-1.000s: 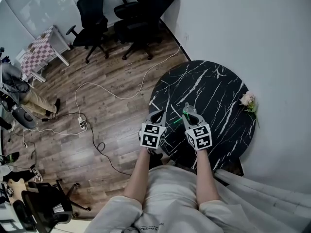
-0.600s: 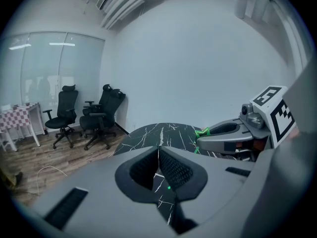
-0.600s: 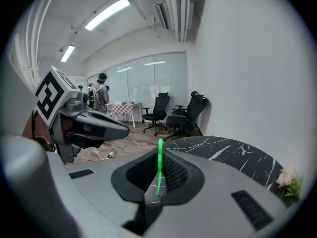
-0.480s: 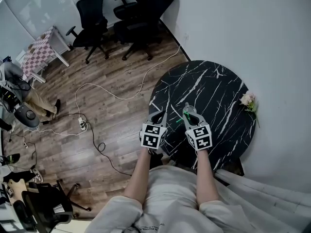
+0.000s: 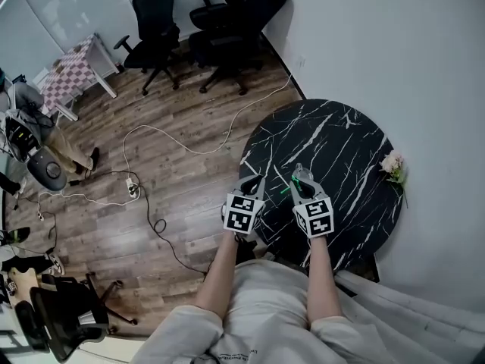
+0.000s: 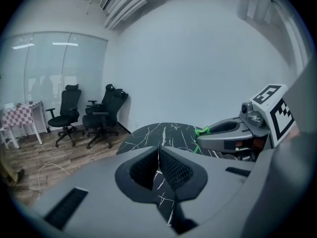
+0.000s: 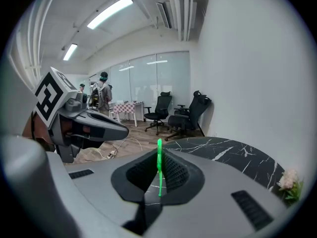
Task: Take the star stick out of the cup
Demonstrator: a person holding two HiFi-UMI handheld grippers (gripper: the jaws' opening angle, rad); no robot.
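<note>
The star stick (image 7: 159, 167) is a thin bright green stick. It stands upright between the pads of my right gripper (image 7: 159, 155), which is shut on it. In the left gripper view its green star head (image 6: 202, 131) sticks out at the right gripper's tip. From the head view the right gripper (image 5: 298, 171) hovers over the near edge of the round black marble table (image 5: 333, 139), with a bit of the green stick (image 5: 286, 189) beside it. My left gripper (image 5: 251, 179) hangs just to its left, shut with nothing between its jaws (image 6: 159, 150). No cup shows in any view.
A small bunch of pale flowers (image 5: 392, 165) lies at the table's right edge by the white wall. Black office chairs (image 5: 155, 29) stand on the wood floor behind, with a white cable (image 5: 174, 146) and a power strip (image 5: 132, 189). People stand far off at the left.
The head view has shifted slightly, so the scene sits a little lower and to the right. Both grippers and the green stick keep their places over the table.
</note>
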